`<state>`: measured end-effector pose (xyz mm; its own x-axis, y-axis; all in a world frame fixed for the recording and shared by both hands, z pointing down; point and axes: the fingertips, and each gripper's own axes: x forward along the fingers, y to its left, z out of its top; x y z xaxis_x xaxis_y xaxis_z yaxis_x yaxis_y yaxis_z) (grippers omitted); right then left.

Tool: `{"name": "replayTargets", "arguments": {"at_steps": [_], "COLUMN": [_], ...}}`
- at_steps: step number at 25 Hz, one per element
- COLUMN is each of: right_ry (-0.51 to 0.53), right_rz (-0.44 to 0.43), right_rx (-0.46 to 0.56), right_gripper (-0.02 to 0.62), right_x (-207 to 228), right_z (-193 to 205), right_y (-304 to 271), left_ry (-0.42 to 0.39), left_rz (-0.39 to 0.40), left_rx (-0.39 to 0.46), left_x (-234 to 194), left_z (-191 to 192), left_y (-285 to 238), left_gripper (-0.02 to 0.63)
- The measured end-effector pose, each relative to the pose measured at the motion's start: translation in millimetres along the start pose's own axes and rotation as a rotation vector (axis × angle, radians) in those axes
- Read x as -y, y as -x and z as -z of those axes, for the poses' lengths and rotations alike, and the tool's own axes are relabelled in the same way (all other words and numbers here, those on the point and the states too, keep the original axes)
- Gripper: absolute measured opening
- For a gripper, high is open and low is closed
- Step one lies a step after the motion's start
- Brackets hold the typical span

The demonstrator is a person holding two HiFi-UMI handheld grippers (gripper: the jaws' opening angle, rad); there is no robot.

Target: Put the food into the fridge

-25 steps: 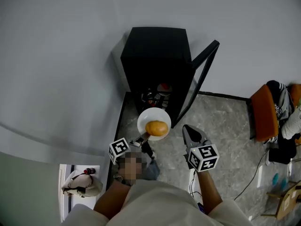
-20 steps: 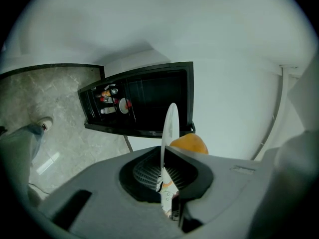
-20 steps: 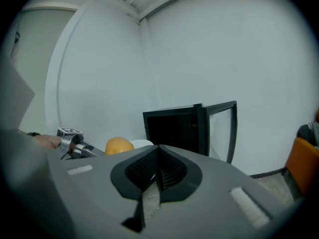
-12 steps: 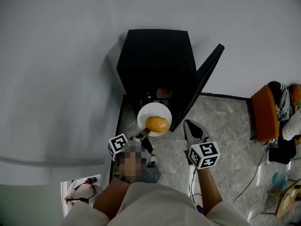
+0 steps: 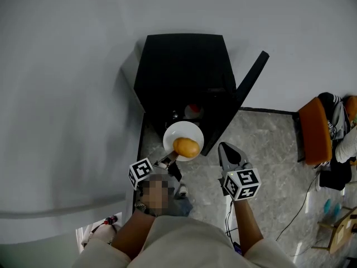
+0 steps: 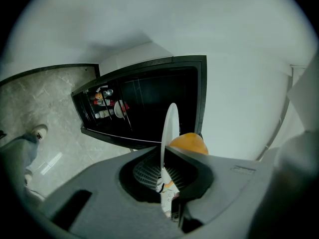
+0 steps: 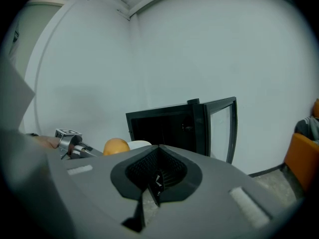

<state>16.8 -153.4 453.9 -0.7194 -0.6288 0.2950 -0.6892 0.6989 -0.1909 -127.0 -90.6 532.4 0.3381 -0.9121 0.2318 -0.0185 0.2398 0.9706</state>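
Ahead of the left claw [image 5: 169, 161], head view, the open fridge [image 5: 181, 71] stands nearer than a second ago; left gripper view, jaws pinch the plate [image 6: 171, 126] rim, bun [image 6: 189, 142] just beyond; right gripper view, the right claw [image 7: 152, 183] is pressed together, empty; loading looks close.

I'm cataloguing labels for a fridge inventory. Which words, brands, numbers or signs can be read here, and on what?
No readable text in any view.
Left marker cube, right marker cube: black-and-white square patterns only, no letters.
Items inside the fridge: labels too small and blurred to read.
The plate: no print visible.
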Motion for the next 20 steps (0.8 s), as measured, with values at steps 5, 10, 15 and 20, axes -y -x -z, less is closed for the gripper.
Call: {"name": "replayTargets", "arguments": {"at_steps": [5,10,15,20], "right_ry": [-0.016,-0.025,-0.039,-0.048], "right_rz": [0.019,0.043,0.055,0.073], "right_rx": [-0.01,-0.008,0.003,0.015], "right_gripper": [0.008,0.008,0.008,0.008], "right_x": [5,11,15,29], "right_z": [-2,-2,0,-2], "right_y": [-17,-32,-41,-48], "left_ry": [0.006,0.007,-0.021,0.004], "left_rz": [-0.017,-0.021,-0.02,-0.015], "left_rx": [-0.02,-0.04,-0.076,-0.046], "left_x": [-2,-5,-9,-17], "left_z": [-14,-31,-44,-56], "left_y": [-14,-33,-55,-86], "left_gripper": [0.005,0.005,0.005,0.005]}}
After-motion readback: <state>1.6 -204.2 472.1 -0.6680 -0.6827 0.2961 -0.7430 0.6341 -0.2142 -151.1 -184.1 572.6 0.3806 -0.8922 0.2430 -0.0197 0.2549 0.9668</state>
